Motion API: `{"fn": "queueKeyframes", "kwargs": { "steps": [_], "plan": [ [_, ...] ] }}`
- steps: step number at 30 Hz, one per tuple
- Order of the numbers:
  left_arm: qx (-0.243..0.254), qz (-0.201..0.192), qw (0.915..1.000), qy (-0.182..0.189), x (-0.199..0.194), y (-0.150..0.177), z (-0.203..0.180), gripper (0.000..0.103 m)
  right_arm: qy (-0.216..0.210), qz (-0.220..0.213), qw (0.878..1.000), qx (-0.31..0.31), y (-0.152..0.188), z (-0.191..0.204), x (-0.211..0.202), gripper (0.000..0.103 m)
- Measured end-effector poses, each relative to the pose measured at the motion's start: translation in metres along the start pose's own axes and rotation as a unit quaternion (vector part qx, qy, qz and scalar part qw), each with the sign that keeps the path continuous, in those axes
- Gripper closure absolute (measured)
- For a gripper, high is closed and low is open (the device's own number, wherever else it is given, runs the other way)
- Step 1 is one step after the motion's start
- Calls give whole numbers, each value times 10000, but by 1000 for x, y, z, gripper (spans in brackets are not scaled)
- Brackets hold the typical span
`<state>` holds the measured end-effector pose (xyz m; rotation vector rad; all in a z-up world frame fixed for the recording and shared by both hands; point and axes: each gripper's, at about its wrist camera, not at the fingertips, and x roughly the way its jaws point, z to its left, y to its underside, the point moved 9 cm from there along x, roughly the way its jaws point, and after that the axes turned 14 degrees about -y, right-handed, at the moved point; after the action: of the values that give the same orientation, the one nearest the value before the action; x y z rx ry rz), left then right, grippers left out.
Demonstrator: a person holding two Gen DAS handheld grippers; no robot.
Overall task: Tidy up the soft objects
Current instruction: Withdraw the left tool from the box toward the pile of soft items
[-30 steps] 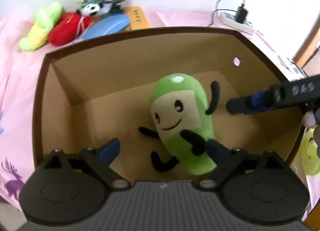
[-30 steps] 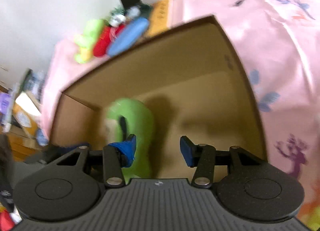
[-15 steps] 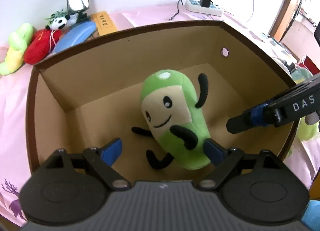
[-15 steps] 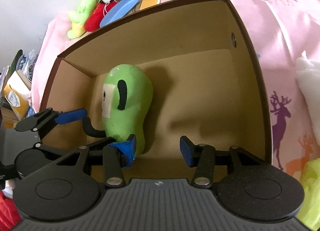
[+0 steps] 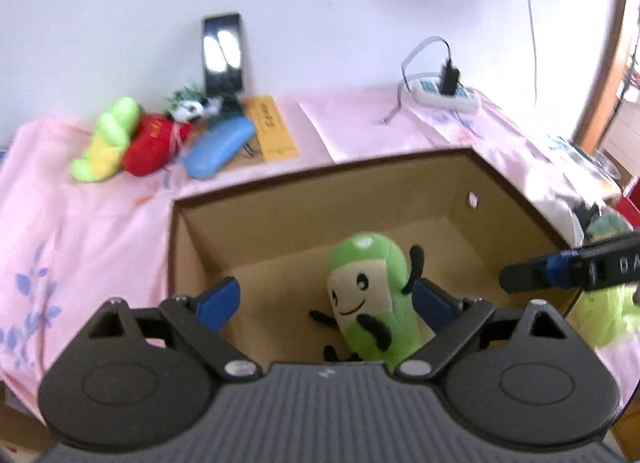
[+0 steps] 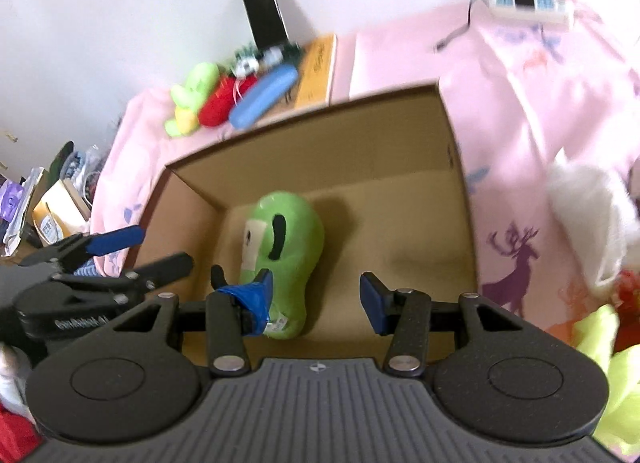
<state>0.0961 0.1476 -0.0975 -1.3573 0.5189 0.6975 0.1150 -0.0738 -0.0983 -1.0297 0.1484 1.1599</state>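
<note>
A green bean-shaped plush toy with a smiling face (image 5: 370, 295) lies on the floor of an open cardboard box (image 5: 320, 199); it also shows in the right wrist view (image 6: 286, 259), inside the box (image 6: 320, 143). My left gripper (image 5: 326, 301) is open and empty above the box's near edge. My right gripper (image 6: 316, 297) is open and empty, also above the near edge. A white plush (image 6: 588, 215) and a yellow-green plush (image 6: 616, 375) lie right of the box.
At the back left of the pink cloth lie a green-yellow plush (image 5: 106, 141), a red plush (image 5: 154, 143), a small panda (image 5: 192, 109), a blue case (image 5: 218, 147), a yellow booklet (image 5: 272, 127) and a standing phone (image 5: 222, 53). A power strip (image 5: 446, 95) sits at the back right.
Both grippers have pulled back and up from the box, so the box and plush look smaller and more of the wall and table shows. The plush stays in the box.
</note>
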Motion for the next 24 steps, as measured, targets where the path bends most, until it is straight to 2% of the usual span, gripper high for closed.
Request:
{"fn": "queueKeyframes", "kwargs": {
  "steps": [8,16,24],
  "plan": [
    [-385,-7,9956,-860,-39,8,-10,6,320,-591,9954,-686,5,9,-31,71],
    [-710,206,9877,-1381,-59,23,-27,2,130,-407,9939,-1015,19,17,-50,71],
    [-915,315,9804,-1716,-78,36,-40,1,-101,-163,9912,-1306,34,21,-62,73]
  ]
}}
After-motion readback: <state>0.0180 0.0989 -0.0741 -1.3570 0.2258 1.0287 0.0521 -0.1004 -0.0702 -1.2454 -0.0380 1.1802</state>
